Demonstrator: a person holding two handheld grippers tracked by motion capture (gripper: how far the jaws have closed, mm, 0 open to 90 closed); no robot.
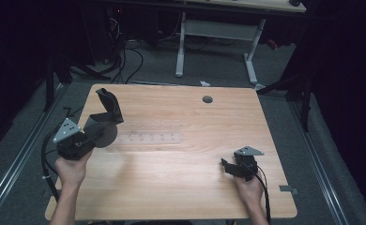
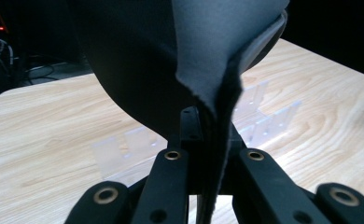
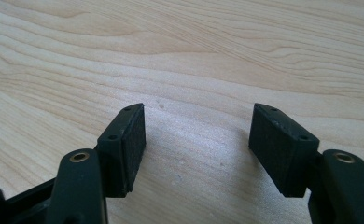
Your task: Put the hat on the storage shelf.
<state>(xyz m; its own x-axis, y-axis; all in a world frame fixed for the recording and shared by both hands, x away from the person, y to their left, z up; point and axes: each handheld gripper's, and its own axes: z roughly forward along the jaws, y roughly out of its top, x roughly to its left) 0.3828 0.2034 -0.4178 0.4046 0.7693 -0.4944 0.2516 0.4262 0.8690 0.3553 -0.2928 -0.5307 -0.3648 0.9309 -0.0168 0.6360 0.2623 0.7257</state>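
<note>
Pinching dark matte cloth [image 2: 208, 56] w/ left gripper [image 2: 203, 140]; right gripper [image 3: 196, 135] fingers spread over grainy wood table [image 3: 194, 56].

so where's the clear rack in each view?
High view: rack at table centre-left, just right of the left gripper.
Left gripper view: behind the dark cloth, to both sides.
Right gripper view: not in it; bare wood past the right gripper.
Shared landmark: the wood table.

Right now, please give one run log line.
left gripper: shut on dark cloth | right gripper: open, over table | clear rack: untouched
</note>
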